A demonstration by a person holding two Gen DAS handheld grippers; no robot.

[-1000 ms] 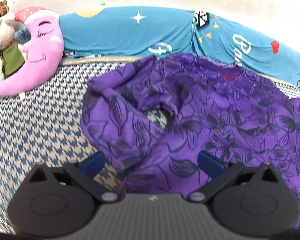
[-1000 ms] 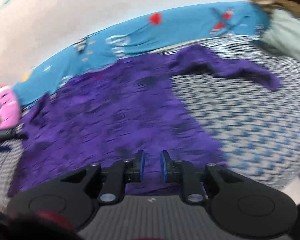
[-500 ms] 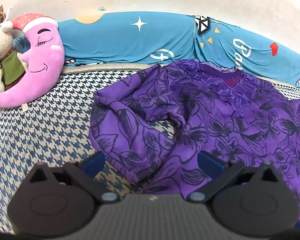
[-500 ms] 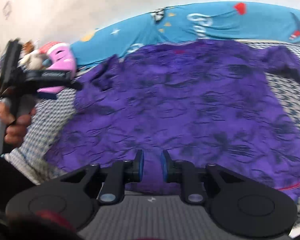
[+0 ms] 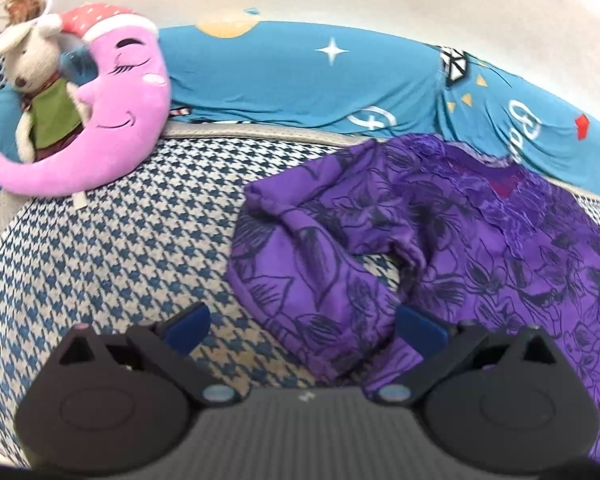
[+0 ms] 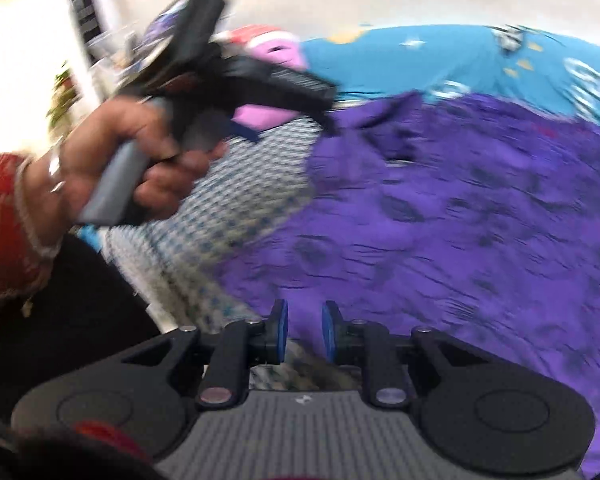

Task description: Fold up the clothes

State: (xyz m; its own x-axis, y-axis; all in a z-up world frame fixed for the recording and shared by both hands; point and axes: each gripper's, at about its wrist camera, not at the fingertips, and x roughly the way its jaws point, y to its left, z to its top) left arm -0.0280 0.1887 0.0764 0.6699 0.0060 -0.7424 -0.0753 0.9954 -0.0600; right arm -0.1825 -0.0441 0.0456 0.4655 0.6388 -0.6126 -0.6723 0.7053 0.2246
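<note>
A purple floral top (image 5: 480,264) lies spread on the houndstooth bed cover (image 5: 120,248), its left sleeve (image 5: 312,256) bunched and folded over. My left gripper (image 5: 304,324) hovers open and wide above the sleeve's lower edge, nothing between its blue pads. In the right wrist view the same top (image 6: 440,232) fills the right side, blurred. My right gripper (image 6: 304,332) sits over the top's near hem with only a narrow gap between its pads and no cloth in it. A person's hand (image 6: 156,160) grips the left gripper's handle at the upper left.
A pink moon plush (image 5: 112,120) and a bunny toy (image 5: 32,76) lean at the bed's far left. A blue printed sheet (image 5: 320,76) runs along the wall behind the top. The bed's near edge (image 6: 140,264) borders a dark-clothed body with a red sleeve (image 6: 4,232).
The right wrist view has swung left and rolled; the hand with the left gripper now fills its upper left. The left gripper drew left, so the top sits further right in its view.
</note>
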